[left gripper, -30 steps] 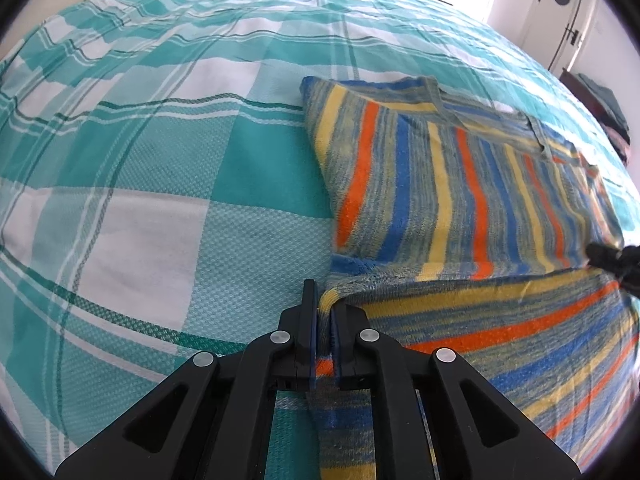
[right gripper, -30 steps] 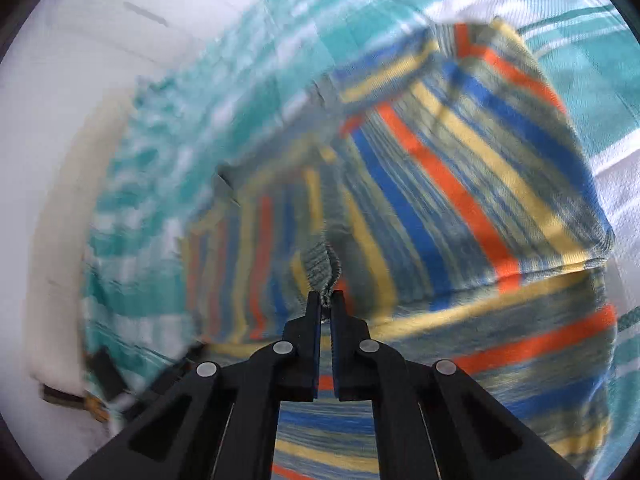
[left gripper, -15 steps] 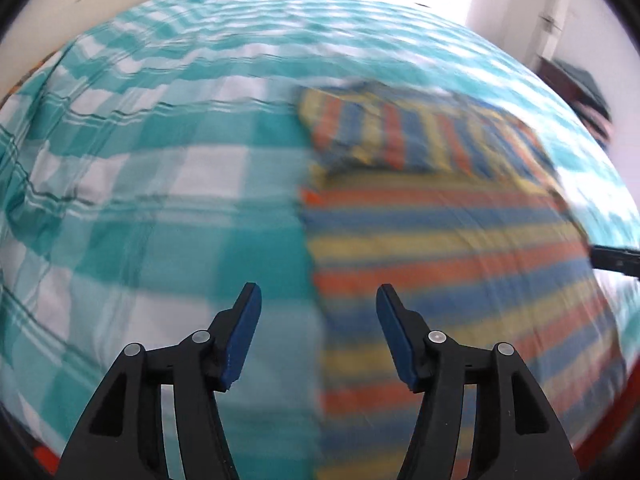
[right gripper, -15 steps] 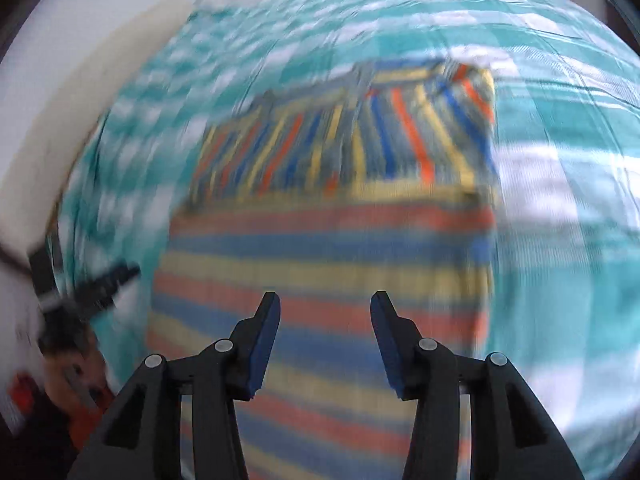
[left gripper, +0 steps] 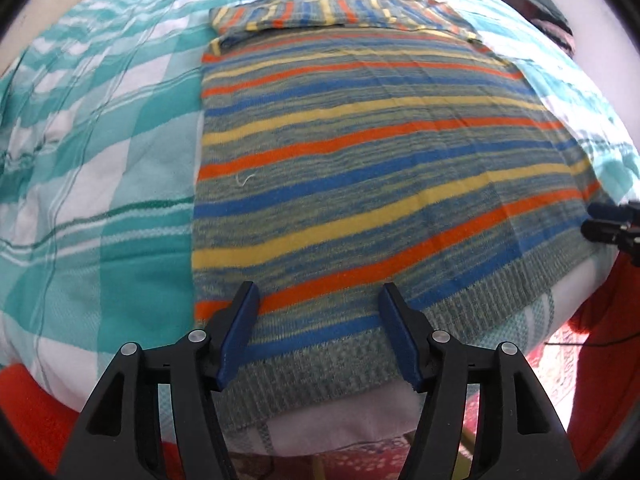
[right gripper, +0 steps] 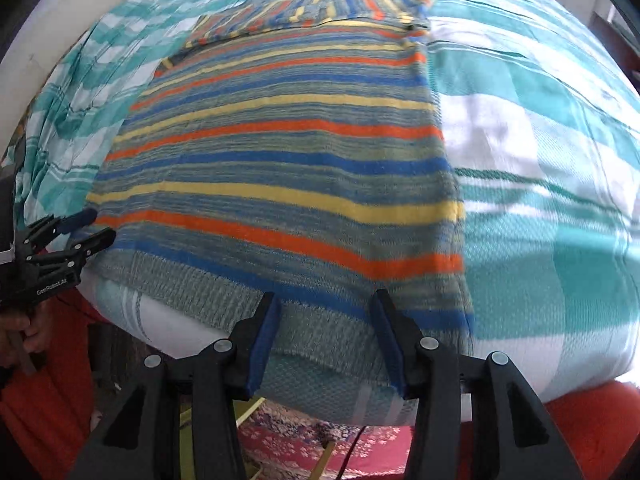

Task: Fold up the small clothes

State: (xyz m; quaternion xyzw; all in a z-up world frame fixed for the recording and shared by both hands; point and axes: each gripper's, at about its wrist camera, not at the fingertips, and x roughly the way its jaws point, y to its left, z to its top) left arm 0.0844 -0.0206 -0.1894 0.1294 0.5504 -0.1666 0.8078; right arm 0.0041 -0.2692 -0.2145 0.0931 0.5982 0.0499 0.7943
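A striped knitted sweater [left gripper: 360, 152] in blue, orange, yellow and grey-green lies flat on the bed, with its top part folded over at the far end [left gripper: 336, 16]. Its ribbed hem hangs at the bed's near edge. My left gripper [left gripper: 320, 320] is open and empty just above the hem's left part. My right gripper [right gripper: 326, 328] is open and empty above the hem's right part of the sweater [right gripper: 288, 168]. Each gripper shows at the edge of the other's view: the right one [left gripper: 612, 224] and the left one [right gripper: 60, 240].
The bed is covered by a teal and white checked sheet [left gripper: 100, 160], also seen in the right wrist view [right gripper: 540, 184]. Its near edge [right gripper: 320, 392] drops to a red patterned rug [right gripper: 304, 452]. Dark clothes [left gripper: 548, 20] lie at the far right.
Both grippers let go of the sweater's folded edge, opened, and pulled back to the bed's near edge. The sweater now lies flat with only its top folded over.
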